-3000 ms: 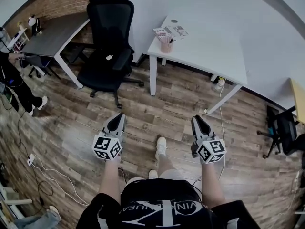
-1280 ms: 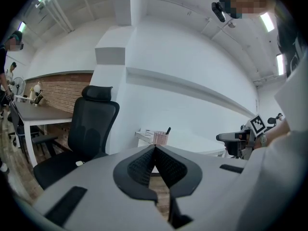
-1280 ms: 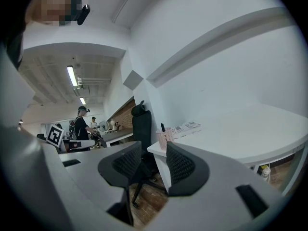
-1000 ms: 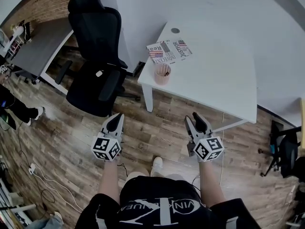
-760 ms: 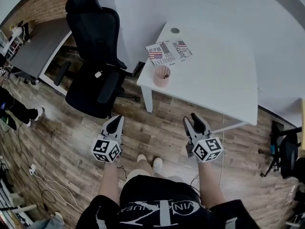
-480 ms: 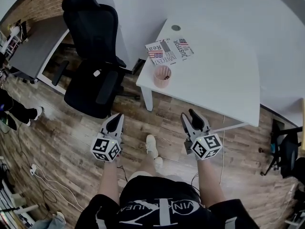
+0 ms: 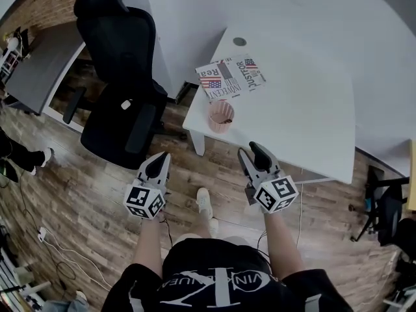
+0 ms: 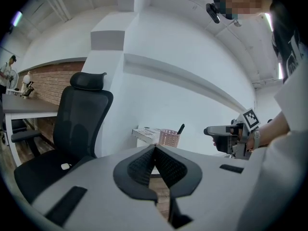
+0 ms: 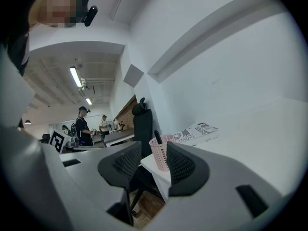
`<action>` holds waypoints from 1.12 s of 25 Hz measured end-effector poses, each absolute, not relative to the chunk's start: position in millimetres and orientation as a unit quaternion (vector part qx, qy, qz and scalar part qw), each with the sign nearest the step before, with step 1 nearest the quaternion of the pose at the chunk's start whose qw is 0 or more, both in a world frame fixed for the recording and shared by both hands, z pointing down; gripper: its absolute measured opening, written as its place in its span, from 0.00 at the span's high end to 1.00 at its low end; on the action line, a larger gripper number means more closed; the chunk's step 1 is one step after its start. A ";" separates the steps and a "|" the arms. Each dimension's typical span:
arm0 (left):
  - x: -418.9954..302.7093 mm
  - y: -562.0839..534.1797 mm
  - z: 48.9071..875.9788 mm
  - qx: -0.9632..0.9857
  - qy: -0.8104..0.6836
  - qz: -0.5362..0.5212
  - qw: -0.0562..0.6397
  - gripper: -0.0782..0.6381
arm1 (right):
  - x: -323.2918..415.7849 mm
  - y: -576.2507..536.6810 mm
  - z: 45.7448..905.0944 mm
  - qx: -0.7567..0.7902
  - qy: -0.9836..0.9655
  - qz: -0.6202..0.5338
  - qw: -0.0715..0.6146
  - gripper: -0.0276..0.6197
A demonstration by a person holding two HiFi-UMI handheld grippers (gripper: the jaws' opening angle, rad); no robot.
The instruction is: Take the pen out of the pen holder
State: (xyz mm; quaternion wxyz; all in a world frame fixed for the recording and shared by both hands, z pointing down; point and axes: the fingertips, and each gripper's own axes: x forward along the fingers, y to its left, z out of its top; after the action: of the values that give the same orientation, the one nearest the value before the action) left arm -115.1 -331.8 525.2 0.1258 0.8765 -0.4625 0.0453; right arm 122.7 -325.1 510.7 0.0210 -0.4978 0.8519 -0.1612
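A pink mesh pen holder (image 7: 221, 116) stands near the front left corner of the white table (image 7: 305, 109), with a black pen (image 9: 157, 136) sticking out of it. My right gripper (image 7: 250, 151) is open just short of the table edge; in the right gripper view the holder (image 9: 159, 160) shows in the gap between the jaws of the gripper (image 9: 153, 145), still some way off. My left gripper (image 7: 159, 162) is shut and empty over the floor, left of the table. In the left gripper view the holder (image 8: 169, 138) and pen (image 8: 180, 128) lie beyond this gripper (image 8: 155, 150).
A magazine (image 7: 231, 78) lies on the table behind the holder. A black office chair (image 7: 123, 90) stands left of the table, with a grey desk (image 7: 39, 64) further left. Cables (image 7: 39, 239) trail on the wooden floor. People (image 9: 84, 124) stand in the background.
The person has walked up to the table, so the holder is much nearer. The right gripper has moved forward toward it, and its jaws now stand apart. The left gripper stays shut.
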 end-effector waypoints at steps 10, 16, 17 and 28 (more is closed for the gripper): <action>-112.8 -366.8 526.6 0.878 -0.459 0.044 0.129 0.87 | 98.2 -374.7 507.6 -0.474 0.866 -0.155 0.015 0.72; -120.4 -379.3 533.5 0.874 -0.465 0.048 0.134 0.87 | 86.5 -395.9 510.9 -0.466 0.872 -0.152 0.010 0.72; -121.8 -380.9 534.8 0.873 -0.466 0.049 0.135 0.87 | 84.7 -398.6 511.7 -0.465 0.872 -0.150 0.008 0.72; -130.7 -391.6 549.0 0.868 -0.471 0.056 0.149 0.87 | 70.3 -417.8 526.7 -0.463 0.877 -0.120 -0.043 0.73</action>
State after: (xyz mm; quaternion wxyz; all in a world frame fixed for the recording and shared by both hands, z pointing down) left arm -130.7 -391.6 549.0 0.1493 0.8676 -0.4710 0.0557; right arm 70.3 -417.8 526.7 -0.0432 -0.4631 0.8770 -0.1204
